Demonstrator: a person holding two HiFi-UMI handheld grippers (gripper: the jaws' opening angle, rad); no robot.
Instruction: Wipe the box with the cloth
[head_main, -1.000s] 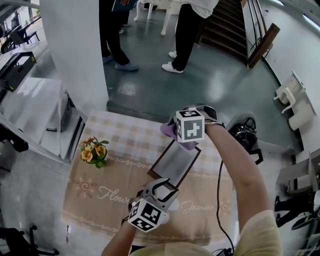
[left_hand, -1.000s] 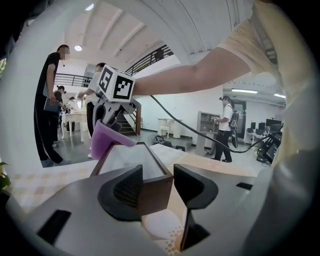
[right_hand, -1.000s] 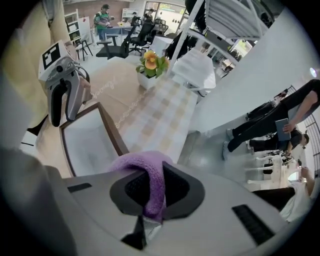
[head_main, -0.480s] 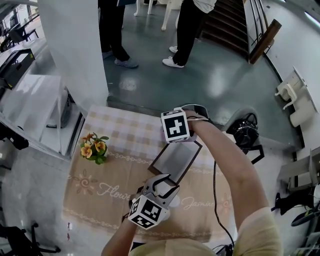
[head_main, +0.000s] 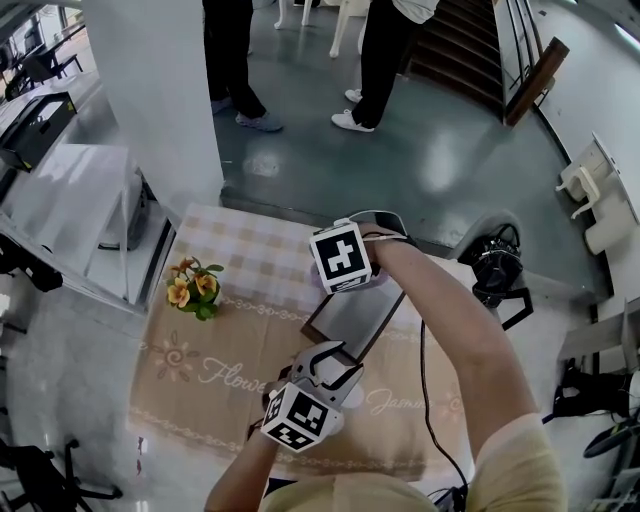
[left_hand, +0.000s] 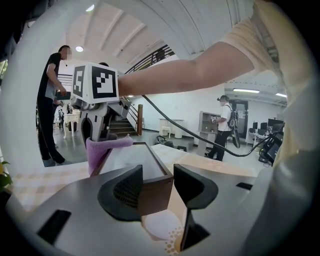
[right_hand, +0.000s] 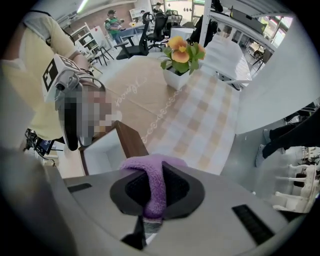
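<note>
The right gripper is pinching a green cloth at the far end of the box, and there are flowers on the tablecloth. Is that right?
Not quite. The cloth is purple, not green, as the right gripper view shows. The rest stands: the right gripper pinches it at the far end of the box, and flowers sit on the tablecloth.

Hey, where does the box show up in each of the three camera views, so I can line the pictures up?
Head view: the box lies slantwise at the centre of the picture.
Left gripper view: centre, running away from the camera, its near corner between the jaws.
Right gripper view: lower left, just behind the purple cloth.
Shared landmark: the checked tablecloth under the box.
</note>
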